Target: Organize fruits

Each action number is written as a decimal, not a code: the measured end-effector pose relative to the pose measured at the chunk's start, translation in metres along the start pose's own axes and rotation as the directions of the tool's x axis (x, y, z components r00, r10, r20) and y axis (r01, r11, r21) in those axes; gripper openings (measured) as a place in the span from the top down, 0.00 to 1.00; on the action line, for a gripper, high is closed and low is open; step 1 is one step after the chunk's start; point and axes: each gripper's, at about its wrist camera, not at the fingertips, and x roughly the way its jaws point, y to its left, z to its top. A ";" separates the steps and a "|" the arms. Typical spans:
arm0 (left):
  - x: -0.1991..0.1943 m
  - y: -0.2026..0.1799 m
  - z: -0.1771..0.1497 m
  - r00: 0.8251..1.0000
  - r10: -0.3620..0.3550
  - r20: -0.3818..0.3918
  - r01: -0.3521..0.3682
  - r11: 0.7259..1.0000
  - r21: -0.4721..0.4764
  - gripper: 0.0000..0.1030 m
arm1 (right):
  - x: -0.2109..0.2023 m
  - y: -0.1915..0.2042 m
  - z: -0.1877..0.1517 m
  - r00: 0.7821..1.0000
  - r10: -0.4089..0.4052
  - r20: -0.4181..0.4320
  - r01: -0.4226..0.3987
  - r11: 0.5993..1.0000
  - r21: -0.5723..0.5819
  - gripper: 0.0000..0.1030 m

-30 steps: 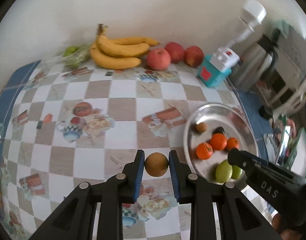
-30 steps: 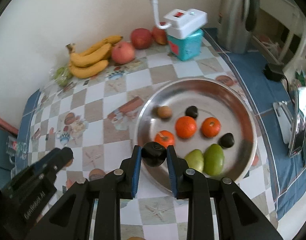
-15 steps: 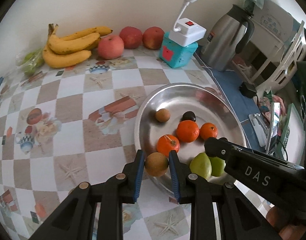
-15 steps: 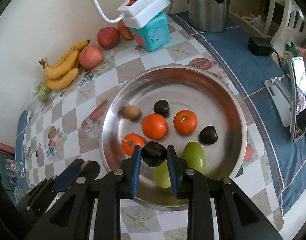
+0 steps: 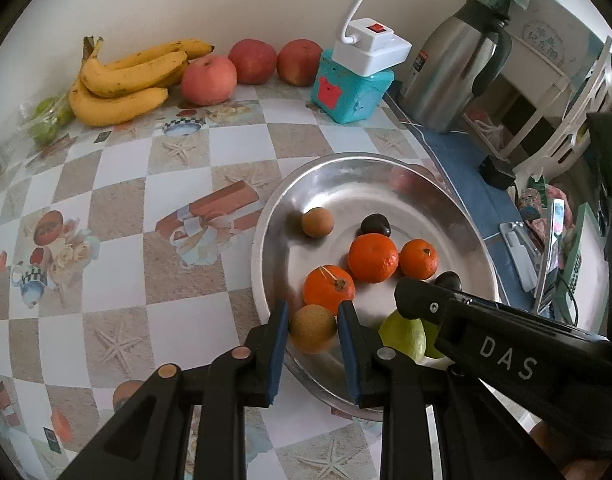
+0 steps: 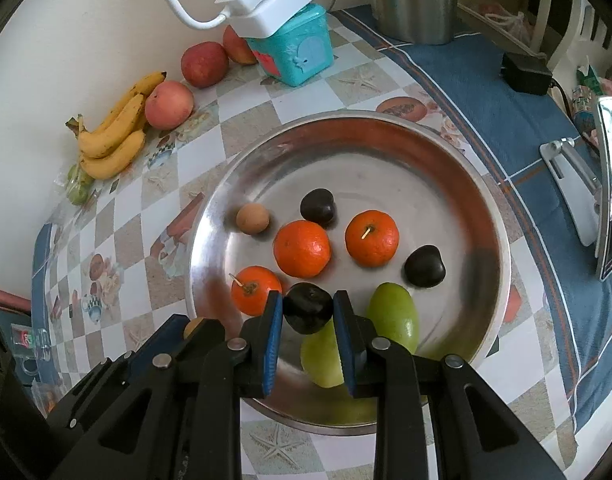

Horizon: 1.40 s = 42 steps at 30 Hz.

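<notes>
A round steel plate (image 5: 386, 168) (image 6: 482, 208) holds three oranges (image 5: 373, 258), two green fruits (image 6: 394, 318), two dark plums (image 6: 424, 266) and a small brown fruit (image 5: 317, 222). My left gripper (image 5: 312, 330) is shut on a brown round fruit (image 5: 312, 328) over the plate's near-left rim. My right gripper (image 6: 308, 308) is shut on a dark plum (image 6: 308, 307) above the plate's near side, over a green fruit. The right gripper's body crosses the left wrist view (image 5: 498, 344).
Bananas (image 5: 122, 80), three red apples (image 5: 209, 80) and bagged green fruit (image 5: 46, 120) lie along the back wall. A teal box (image 5: 352, 88) with a white power strip, a steel kettle (image 5: 450, 64) and a phone on a stand (image 6: 606, 184) stand to the right.
Both grippers moved forward and right over the plate, each carrying its fruit; the plate now fills more of both views.
</notes>
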 end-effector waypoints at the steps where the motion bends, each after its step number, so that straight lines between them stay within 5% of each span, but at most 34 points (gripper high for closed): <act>1: 0.000 0.000 0.000 1.000 -0.002 0.000 0.002 1.000 -0.003 0.72 | 0.000 0.000 0.000 1.000 -0.001 -0.001 0.001 1.000 0.002 0.74; 12: -0.003 0.007 0.001 1.000 0.013 -0.007 -0.014 1.000 -0.028 0.66 | -0.002 -0.004 0.000 1.000 0.003 -0.002 -0.003 1.000 0.030 0.70; 17: -0.003 0.031 0.003 0.995 0.096 -0.031 -0.099 0.989 -0.114 0.66 | -0.001 -0.006 0.001 1.000 -0.005 -0.010 0.005 0.999 0.043 0.60; 22: -0.004 0.072 -0.002 0.976 0.200 -0.082 -0.214 0.945 -0.248 0.66 | 0.003 -0.009 0.000 0.999 -0.027 -0.032 0.029 0.998 0.057 0.46; 23: -0.005 0.077 -0.002 0.972 0.218 -0.089 -0.234 0.936 -0.262 0.62 | 0.003 -0.008 -0.001 0.999 -0.032 -0.035 0.033 0.998 0.054 0.45; 26: -0.007 0.092 -0.007 0.954 0.283 -0.103 -0.301 0.907 -0.294 0.27 | 0.005 -0.003 -0.002 0.998 -0.044 -0.038 0.046 0.998 0.034 0.41; 30: -0.013 0.100 -0.009 0.934 0.343 -0.101 -0.358 0.887 -0.293 0.18 | 0.007 0.004 -0.004 0.997 -0.065 -0.041 0.065 0.998 -0.001 0.40; 33: -0.018 0.101 -0.011 0.917 0.389 -0.087 -0.398 0.875 -0.275 0.14 | 0.009 0.012 -0.008 0.997 -0.073 -0.040 0.071 0.997 -0.032 0.23; 42: -0.028 0.109 -0.015 0.890 0.452 -0.069 -0.454 0.855 -0.251 0.02 | 0.014 0.033 -0.022 0.997 -0.069 -0.039 0.064 0.991 -0.120 0.18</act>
